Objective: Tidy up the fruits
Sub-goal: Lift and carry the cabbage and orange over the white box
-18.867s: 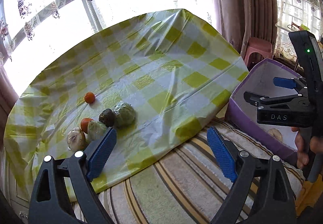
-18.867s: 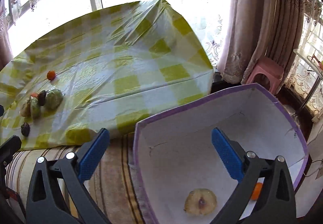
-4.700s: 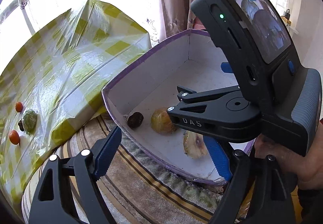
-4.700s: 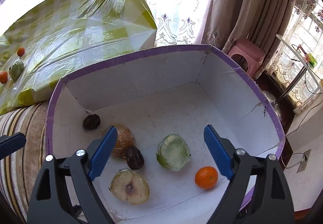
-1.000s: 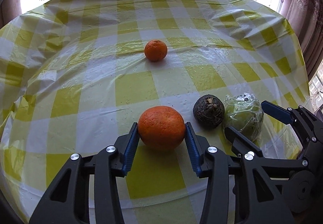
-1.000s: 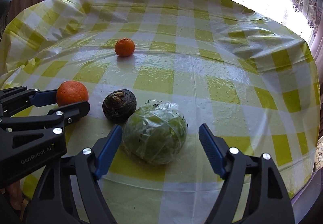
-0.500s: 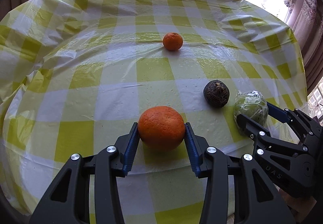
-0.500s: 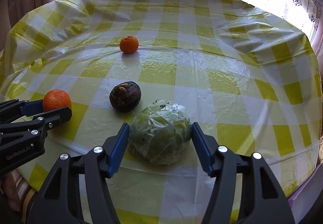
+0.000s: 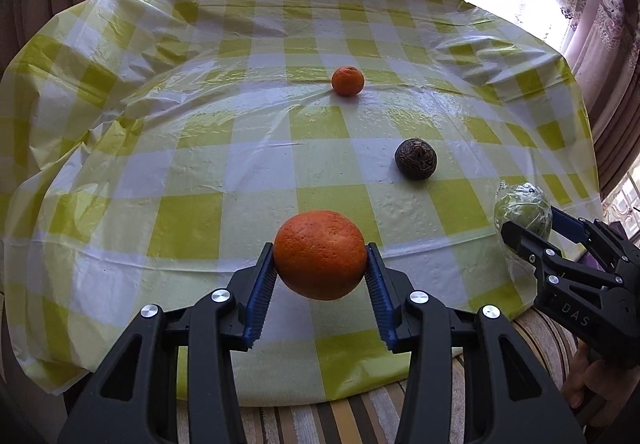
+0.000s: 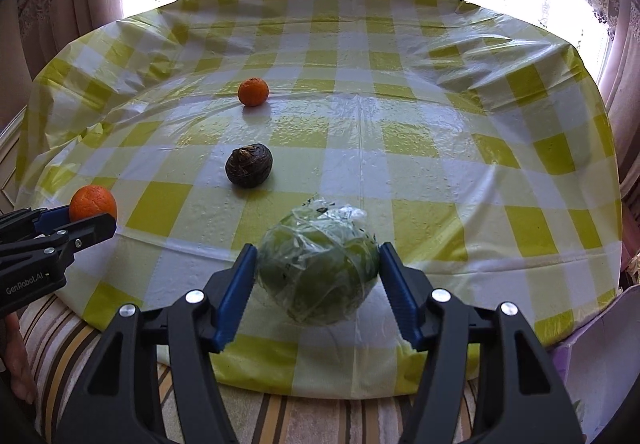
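Observation:
My left gripper [image 9: 320,272] is shut on a large orange [image 9: 320,254] and holds it above the near edge of the yellow checked table [image 9: 200,171]. My right gripper [image 10: 318,276] is shut on a green plastic-wrapped fruit [image 10: 318,276], also lifted off the cloth; it shows at the right of the left wrist view [image 9: 522,209]. The orange shows at the left of the right wrist view [image 10: 93,203]. A small tangerine [image 9: 347,81] and a dark brown round fruit [image 9: 415,158] lie on the table.
A striped sofa cushion [image 9: 340,420] lies below the table's near edge. The corner of a purple-edged white box [image 10: 600,344] shows at the lower right. Curtains [image 9: 616,83] hang to the right, and a bright window stands behind the table.
Both grippers have pulled back toward the table's near edge and risen, each with its fruit. The tangerine and dark fruit have not moved.

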`<control>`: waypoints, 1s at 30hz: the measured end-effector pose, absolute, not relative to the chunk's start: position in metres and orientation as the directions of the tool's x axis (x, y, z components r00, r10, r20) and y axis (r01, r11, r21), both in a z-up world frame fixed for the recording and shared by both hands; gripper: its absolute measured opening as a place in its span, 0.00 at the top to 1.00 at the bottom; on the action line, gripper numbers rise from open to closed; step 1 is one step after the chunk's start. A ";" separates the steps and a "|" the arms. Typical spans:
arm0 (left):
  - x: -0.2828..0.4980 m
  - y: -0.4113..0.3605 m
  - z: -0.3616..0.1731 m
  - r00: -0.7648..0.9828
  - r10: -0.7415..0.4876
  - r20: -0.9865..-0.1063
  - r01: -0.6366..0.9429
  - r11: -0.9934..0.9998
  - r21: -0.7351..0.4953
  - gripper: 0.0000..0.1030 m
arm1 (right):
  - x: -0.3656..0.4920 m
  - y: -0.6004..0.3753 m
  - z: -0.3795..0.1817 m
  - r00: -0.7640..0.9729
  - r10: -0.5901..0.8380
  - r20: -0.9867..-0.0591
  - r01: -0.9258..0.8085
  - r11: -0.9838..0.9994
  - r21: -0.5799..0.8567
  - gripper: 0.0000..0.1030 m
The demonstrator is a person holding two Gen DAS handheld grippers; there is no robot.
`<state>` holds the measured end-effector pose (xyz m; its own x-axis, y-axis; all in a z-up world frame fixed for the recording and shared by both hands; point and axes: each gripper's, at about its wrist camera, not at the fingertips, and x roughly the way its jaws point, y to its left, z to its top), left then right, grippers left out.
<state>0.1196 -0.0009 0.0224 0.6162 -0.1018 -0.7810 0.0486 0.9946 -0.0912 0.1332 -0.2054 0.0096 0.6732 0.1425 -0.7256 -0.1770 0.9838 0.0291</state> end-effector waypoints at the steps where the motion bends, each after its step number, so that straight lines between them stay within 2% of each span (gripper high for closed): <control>1: 0.116 -0.002 0.024 0.617 -0.102 -0.780 0.052 0.995 -0.090 0.59 | 0.129 -0.208 0.011 0.674 0.144 -0.724 -0.177 0.984 0.031 0.40; 18: 0.059 -0.048 0.059 0.640 -0.124 -0.758 0.114 0.991 -0.066 0.59 | 0.065 -0.258 0.023 0.681 0.143 -0.718 -0.147 0.987 0.057 0.40; 30: 0.017 -0.153 0.069 0.617 -0.214 -0.757 0.241 0.967 -0.078 0.59 | 0.020 -0.325 0.029 0.686 0.084 -0.722 -0.061 0.996 0.058 0.40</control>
<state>0.0174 -0.1534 0.0685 0.6167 -0.2143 -0.7575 0.2407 0.9675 -0.0778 0.0199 -0.3249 0.0289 0.6865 0.0840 -0.7223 -0.0611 0.9965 0.0577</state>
